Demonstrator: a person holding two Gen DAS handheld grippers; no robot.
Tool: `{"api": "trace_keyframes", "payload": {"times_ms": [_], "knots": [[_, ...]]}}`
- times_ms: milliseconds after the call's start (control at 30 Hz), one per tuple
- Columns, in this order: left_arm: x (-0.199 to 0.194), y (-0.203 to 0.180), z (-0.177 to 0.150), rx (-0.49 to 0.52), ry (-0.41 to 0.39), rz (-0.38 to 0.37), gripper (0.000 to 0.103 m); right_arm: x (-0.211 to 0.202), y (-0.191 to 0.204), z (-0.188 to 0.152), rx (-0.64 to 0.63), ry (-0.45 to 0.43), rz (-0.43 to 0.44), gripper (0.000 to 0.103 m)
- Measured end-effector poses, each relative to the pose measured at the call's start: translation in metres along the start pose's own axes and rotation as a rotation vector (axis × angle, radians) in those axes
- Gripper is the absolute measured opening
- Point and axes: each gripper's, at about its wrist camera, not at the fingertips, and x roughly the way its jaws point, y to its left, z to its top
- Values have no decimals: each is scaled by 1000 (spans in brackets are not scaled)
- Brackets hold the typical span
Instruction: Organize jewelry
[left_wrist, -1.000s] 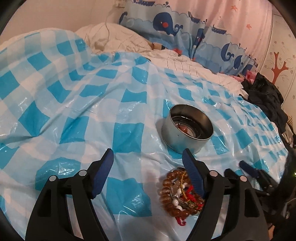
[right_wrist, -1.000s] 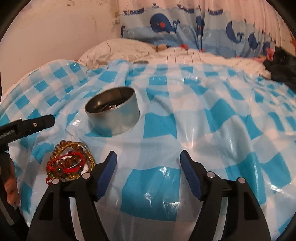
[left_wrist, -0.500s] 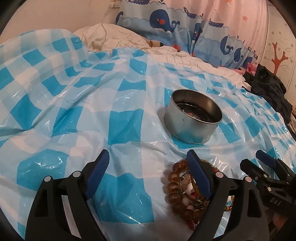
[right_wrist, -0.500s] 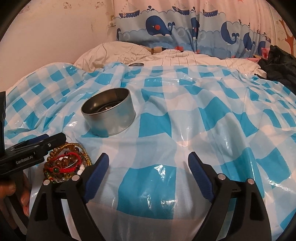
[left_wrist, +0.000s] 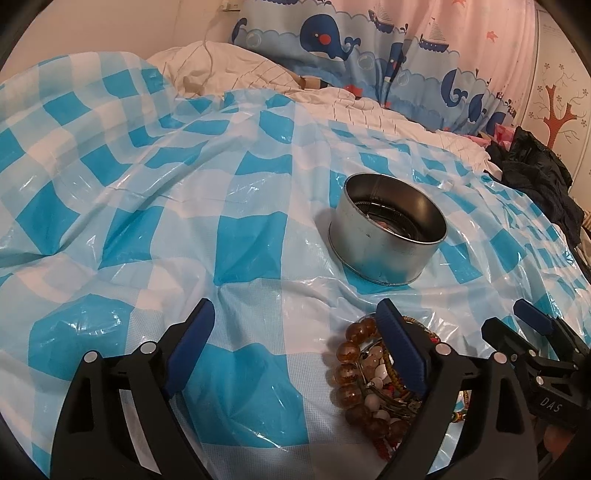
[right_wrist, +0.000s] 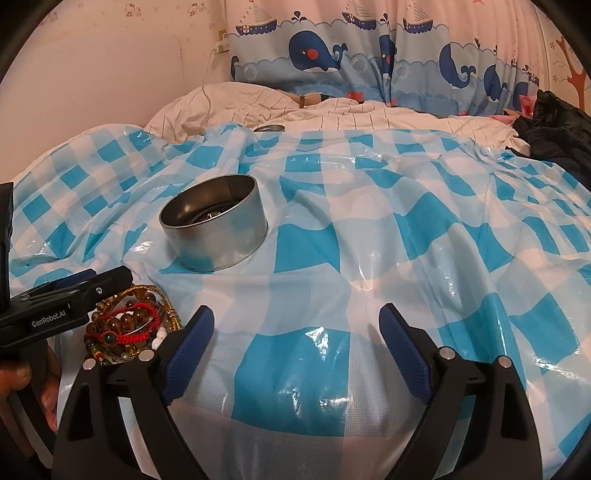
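A heap of beaded bracelets, amber, white and red, lies lower right; beyond it stands an open round metal tin.

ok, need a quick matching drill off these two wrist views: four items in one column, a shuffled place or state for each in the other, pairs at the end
Items:
1. metal tin
2. pile of bead bracelets
3. dark clothing
4. left gripper

Places or states:
A. heaped at the far right edge of the bed
B. fingers apart and opening, only checked sheet between them
C. upright and open-topped on the sheet
D. on the sheet, partly under one blue finger

Pairs: 1-C, 2-D, 3-A, 4-B
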Motion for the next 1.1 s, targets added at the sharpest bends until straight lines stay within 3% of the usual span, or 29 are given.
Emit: {"api": "trace_keyframes", "payload": {"times_ms": [1100], "knots": [[2,0,0,1,7,6,86,1,1,0,0,0,1,88]]}}
